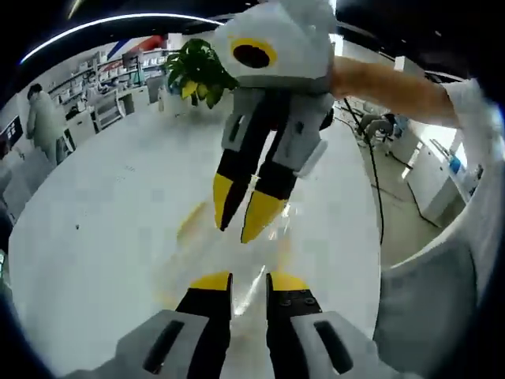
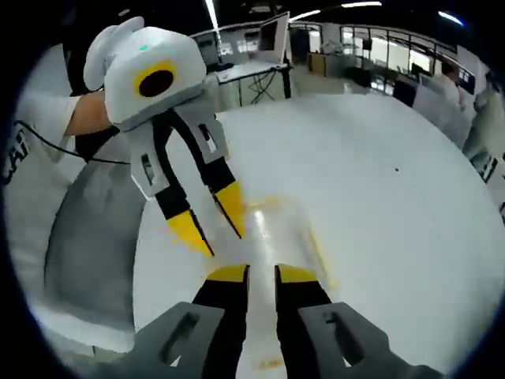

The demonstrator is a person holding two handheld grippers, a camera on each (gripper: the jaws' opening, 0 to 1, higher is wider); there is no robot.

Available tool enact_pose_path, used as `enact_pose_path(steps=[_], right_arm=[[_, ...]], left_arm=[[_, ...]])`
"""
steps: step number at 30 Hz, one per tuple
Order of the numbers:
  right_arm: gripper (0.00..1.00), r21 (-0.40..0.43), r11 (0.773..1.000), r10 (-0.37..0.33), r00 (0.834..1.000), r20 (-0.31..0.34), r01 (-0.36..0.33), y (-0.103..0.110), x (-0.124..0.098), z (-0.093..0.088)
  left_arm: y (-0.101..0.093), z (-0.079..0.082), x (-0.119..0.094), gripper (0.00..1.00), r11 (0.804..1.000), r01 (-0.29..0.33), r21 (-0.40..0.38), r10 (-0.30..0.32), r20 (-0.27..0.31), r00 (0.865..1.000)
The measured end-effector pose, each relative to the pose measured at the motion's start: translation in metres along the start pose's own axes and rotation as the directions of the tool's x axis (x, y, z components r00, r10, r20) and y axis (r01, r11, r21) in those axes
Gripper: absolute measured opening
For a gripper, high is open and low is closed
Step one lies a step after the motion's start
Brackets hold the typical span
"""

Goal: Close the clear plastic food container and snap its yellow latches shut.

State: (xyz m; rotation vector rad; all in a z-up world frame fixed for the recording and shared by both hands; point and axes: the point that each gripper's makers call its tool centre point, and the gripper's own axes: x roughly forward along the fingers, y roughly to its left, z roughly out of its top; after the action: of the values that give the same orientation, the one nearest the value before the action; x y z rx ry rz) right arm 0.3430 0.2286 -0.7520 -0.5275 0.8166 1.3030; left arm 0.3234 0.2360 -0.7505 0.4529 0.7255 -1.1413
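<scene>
Left gripper: own jaws rise from the bottom of the left gripper view, yellow-tipped, standing a narrow gap apart with nothing visibly clasped; the gap sits over a glinting clear edge.

Right gripper: own jaws likewise nearly together in the right gripper view, a thin slit between the yellow tips, no object seen pinched.

Right gripper as seen in the left gripper view: descends from the top, jaws pointing down toward the table, tips close together and slightly splayed; carried by a bare forearm entering from the right, white sleeve at the elbow.

Left gripper as seen in the right gripper view: enters from the upper left, angled down and rightward, tips parted a little; a hand and white sleeve hold its body.

Clear plastic food container: lies on the white table between the two grippers, blurred and hard to outline; faint yellow latches show at its sides. Whether the lid is seated cannot be told.

Potted plant: far table edge.

Person: standing, background left.
</scene>
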Motion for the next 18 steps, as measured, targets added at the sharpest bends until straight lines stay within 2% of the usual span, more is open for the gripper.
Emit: enact_pose_path(steps=[3,7,11,13,18], right_arm=[[0.2,-0.057,0.998,0.028,0.999,-0.02,-0.029,-0.003,0.004,0.001],[0.35,-0.073,0.997,0.018,0.999,-0.041,-0.021,-0.01,0.007,0.0],[0.4,-0.079,0.997,0.012,0.999,-0.047,-0.015,-0.016,0.007,0.002],[0.46,-0.07,0.997,0.016,0.999,-0.044,-0.019,-0.017,0.006,0.003],[0.54,-0.048,0.999,0.019,0.997,-0.076,-0.022,-0.024,0.006,-0.002]], left_arm=[[0.0,0.0,-0.001,0.1,1.0,0.002,-0.012,-0.002,0.007,1.0],[0.003,0.001,-0.004,0.11,1.0,-0.002,-0.022,0.003,0.02,1.0],[0.006,-0.002,-0.005,0.11,1.0,-0.016,-0.027,0.016,0.014,1.0],[0.006,-0.004,-0.005,0.11,0.999,-0.016,-0.032,0.016,0.01,1.0],[0.003,-0.009,-0.004,0.11,1.0,-0.015,-0.027,0.015,-0.006,1.0]])
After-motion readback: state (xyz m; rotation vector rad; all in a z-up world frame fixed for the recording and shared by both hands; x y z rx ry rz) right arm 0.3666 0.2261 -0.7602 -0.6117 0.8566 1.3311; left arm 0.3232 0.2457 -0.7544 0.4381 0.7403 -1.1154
